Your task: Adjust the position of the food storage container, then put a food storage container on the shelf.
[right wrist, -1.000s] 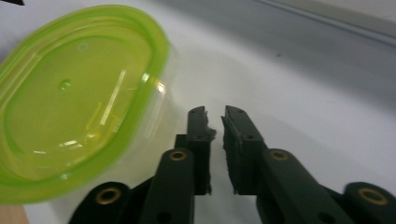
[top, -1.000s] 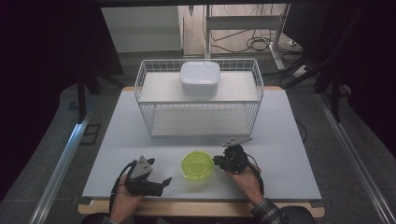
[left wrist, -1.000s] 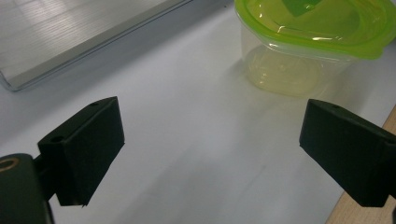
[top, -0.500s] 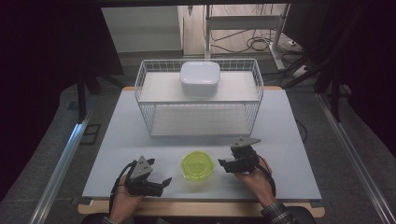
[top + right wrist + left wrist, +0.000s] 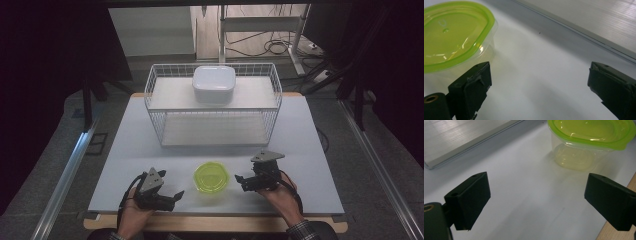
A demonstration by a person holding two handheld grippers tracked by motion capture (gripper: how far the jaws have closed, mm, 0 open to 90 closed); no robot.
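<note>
The green-lidded plastic container (image 5: 212, 176) sits on the white table (image 5: 310, 150) between the two tools. The right gripper (image 5: 245, 181), just beside it, has just been opening; its jaws stand wide and empty. The left gripper (image 5: 175, 197) is spread wide too, holding nothing.

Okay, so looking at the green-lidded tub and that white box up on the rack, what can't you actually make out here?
- Green-lidded tub: whether anything is inside; the tinted lid covers it in the high view, and the cloudy wall blurs it in the left gripper view.
- Tub in the right gripper view: its left part is cut off by the picture's edge.
- White box on the wire rack: contents hidden by its lid; too small for any marking.
</note>
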